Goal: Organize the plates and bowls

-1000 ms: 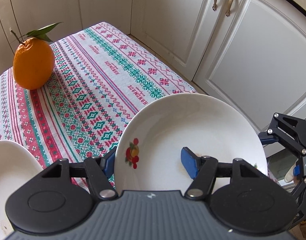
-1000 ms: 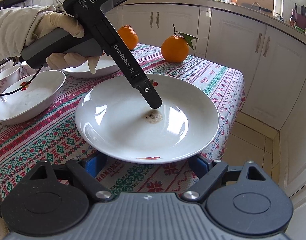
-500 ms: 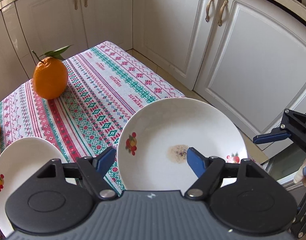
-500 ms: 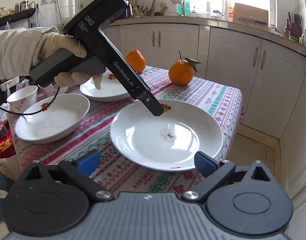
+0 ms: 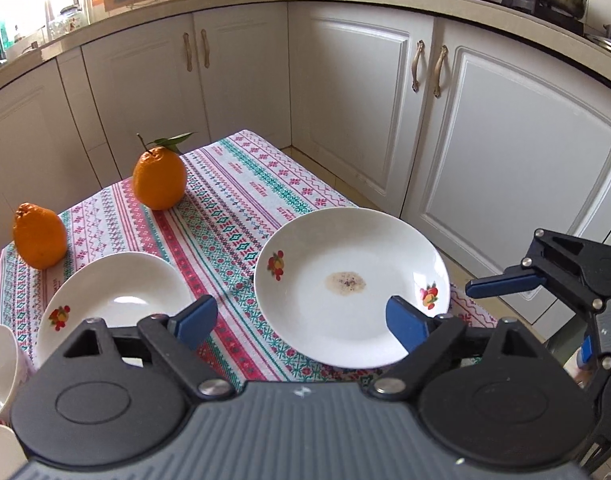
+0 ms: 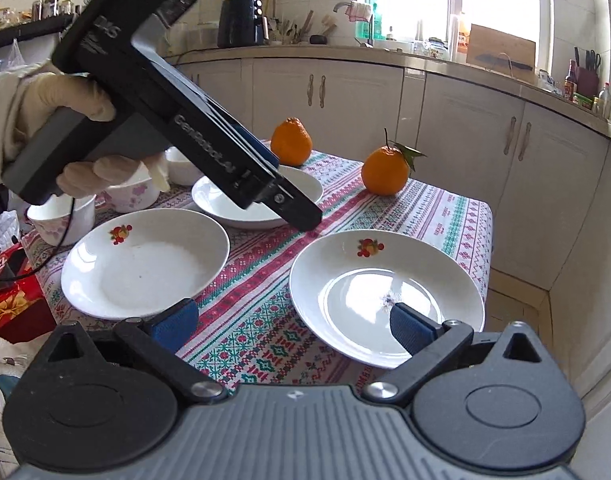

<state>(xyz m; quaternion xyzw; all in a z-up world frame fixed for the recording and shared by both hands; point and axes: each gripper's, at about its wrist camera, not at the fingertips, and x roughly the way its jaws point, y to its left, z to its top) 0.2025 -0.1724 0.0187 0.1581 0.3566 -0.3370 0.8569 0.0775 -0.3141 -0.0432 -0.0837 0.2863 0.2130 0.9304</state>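
Note:
A white plate with fruit prints and a brown stain (image 5: 351, 286) lies at the table's near right corner; it also shows in the right wrist view (image 6: 385, 292). My left gripper (image 5: 301, 322) is open and empty, raised above and behind the plate; it also shows in the right wrist view (image 6: 301, 214). My right gripper (image 6: 293, 326) is open and empty, near the plate's front edge; it also shows in the left wrist view (image 5: 545, 276). A second white plate (image 6: 145, 262) lies to the left. A third plate (image 6: 257, 200) lies behind it.
Two oranges (image 6: 291, 142) (image 6: 385, 172) stand on the patterned tablecloth (image 6: 437, 216) at the back. Small white bowls and a cup (image 6: 61, 216) sit at the far left. White kitchen cabinets (image 5: 485, 120) surround the table. A red box (image 6: 9, 300) is by the left edge.
Both grippers have pulled up and back from the stained plate. The left gripper's fingers, which were on the plate, are now off it. The plate rests on the table.

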